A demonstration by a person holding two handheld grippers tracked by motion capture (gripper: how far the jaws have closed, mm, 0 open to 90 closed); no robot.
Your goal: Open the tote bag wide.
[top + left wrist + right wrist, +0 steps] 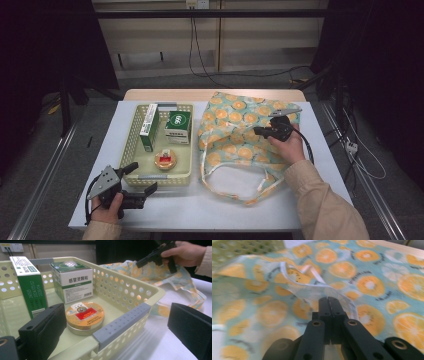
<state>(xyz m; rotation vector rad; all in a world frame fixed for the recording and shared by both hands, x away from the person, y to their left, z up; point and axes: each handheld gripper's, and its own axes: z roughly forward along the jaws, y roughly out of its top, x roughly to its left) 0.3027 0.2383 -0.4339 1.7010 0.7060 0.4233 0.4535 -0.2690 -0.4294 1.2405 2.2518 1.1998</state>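
A cloth bag (235,130) printed with orange slices lies on the right half of the table. My right gripper (257,131) is over its middle, and in the right gripper view its jaws (329,300) are shut on the bag's white strap (312,272), with the cloth lifted a little. My left gripper (144,177) stands open at the front left corner of a pale yellow basket (157,180). In the left gripper view the basket's grey handle (120,325) shows between the spread jaws with nothing held. The basket holds a round orange tin (83,316), a green-white box (72,282) and a tall green box (30,285).
The bag's long straps (225,187) loop toward the table's front edge. The white tabletop (200,207) is bare in front of the basket and the bag. Cables (360,155) hang off the table's right side, and metal rails run along both sides.
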